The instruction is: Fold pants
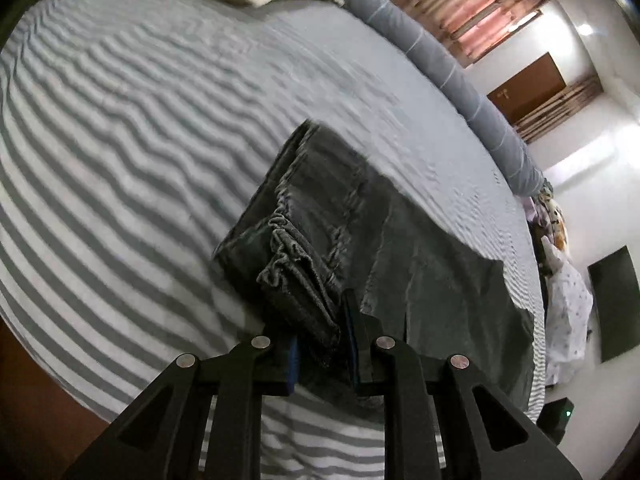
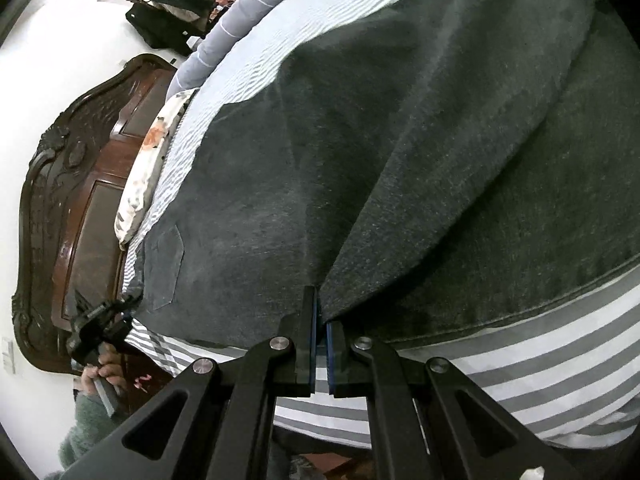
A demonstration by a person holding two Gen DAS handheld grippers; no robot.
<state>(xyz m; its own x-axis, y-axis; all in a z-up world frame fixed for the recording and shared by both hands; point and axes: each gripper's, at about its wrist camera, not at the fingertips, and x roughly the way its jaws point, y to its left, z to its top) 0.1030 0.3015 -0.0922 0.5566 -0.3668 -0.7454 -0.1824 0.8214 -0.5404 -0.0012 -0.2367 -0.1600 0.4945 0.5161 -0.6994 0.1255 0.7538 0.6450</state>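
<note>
Dark grey pants (image 1: 360, 216) lie on a striped bed sheet (image 1: 120, 152). In the left wrist view my left gripper (image 1: 322, 344) is shut on the bunched elastic waistband (image 1: 296, 280) at the near edge. In the right wrist view the pants (image 2: 400, 140) spread wide across the bed, with a back pocket (image 2: 164, 268) at the left. My right gripper (image 2: 320, 312) is shut on the near edge of the pants fabric, where a crease runs away from the fingers. The left gripper also shows in the right wrist view (image 2: 104, 320), held by a hand at the waist end.
A grey bolster (image 1: 440, 60) lies along the far side of the bed, also in the right wrist view (image 2: 240, 12). A floral pillow (image 2: 148, 168) rests by the carved wooden headboard (image 2: 68, 200). A black bag (image 2: 168, 20) stands by the wall.
</note>
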